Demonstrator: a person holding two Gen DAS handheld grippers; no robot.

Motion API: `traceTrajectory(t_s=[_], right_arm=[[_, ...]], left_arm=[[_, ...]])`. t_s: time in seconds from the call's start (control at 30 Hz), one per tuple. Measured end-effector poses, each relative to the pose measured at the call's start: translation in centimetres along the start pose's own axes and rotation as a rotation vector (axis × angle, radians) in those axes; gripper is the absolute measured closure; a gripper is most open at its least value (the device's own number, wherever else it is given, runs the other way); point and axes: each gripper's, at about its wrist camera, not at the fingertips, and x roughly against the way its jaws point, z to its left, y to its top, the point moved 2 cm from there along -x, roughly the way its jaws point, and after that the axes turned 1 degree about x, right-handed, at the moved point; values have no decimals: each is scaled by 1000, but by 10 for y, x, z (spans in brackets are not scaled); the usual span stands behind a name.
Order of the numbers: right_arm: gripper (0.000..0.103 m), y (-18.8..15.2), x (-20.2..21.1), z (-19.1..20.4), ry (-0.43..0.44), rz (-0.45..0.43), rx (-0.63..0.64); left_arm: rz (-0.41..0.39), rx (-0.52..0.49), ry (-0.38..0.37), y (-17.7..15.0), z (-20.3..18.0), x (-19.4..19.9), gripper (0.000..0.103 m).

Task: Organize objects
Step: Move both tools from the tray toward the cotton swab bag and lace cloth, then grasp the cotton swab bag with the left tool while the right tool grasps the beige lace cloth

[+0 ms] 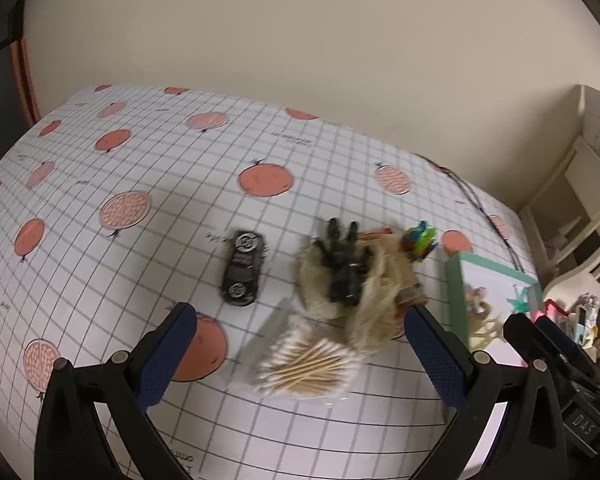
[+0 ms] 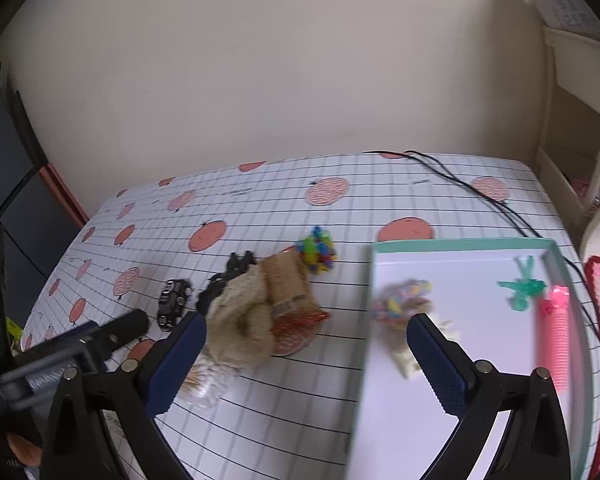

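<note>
On the gridded tabletop [image 1: 148, 152] we log a clutter pile: a bag of cotton swabs [image 1: 306, 364], a beige fuzzy bundle [image 1: 340, 292] with a black toy hand [image 1: 342, 264] lying on it, fingertips toward 12 o'clock, and a multicoloured bead cluster [image 1: 419, 241] at 2 o'clock of the pile. A black toy car [image 1: 244, 272] lies at 9 o'clock of the bundle, long axis 12-to-6. The teal-rimmed tray [image 2: 452, 245] holds a pink comb [image 2: 554, 340] and a green figure [image 2: 524, 286]. The left gripper [image 1: 296, 356] and right gripper [image 2: 306, 364] both have fingers spread wide, gripping nothing.
</note>
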Motion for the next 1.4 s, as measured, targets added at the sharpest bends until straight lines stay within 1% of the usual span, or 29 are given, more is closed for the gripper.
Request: traceTrajectory(t_s=[0.13, 0.27, 0.33, 0.47, 0.5, 0.57, 0.8, 0.97, 1.3, 1.37, 1.4], right_arm=[[3, -2, -10, 12, 1, 8, 7], [6, -5, -21, 17, -1, 30, 3], [11, -6, -26, 19, -2, 41, 2], [14, -9, -36, 18, 5, 65, -10], [17, -10, -37, 18, 8, 70, -12], [19, -13, -43, 18, 12, 90, -15], [26, -21, -58, 24, 27, 139, -7], [29, -26, -68, 27, 28, 166, 1], [44, -35, -87, 20, 34, 208, -51], [46, -36, -90, 20, 33, 217, -56], [47, -37, -92, 20, 32, 220, -57]], left_arm=[[35, 28, 19, -7, 11, -13, 0], [91, -2, 49, -17, 15, -29, 0], [108, -14, 54, -22, 15, -33, 0], [134, -46, 44, -30, 13, -39, 0], [139, -54, 41, -31, 11, -40, 0], [152, -72, 33, -34, 9, -43, 0], [170, -121, 28, -41, -2, -49, 0], [180, -157, 54, -45, -6, -56, 0], [188, -131, 74, -46, 0, -64, 2], [190, -125, 70, -45, 1, -65, 5], [191, -123, 69, -44, 1, -65, 8]])
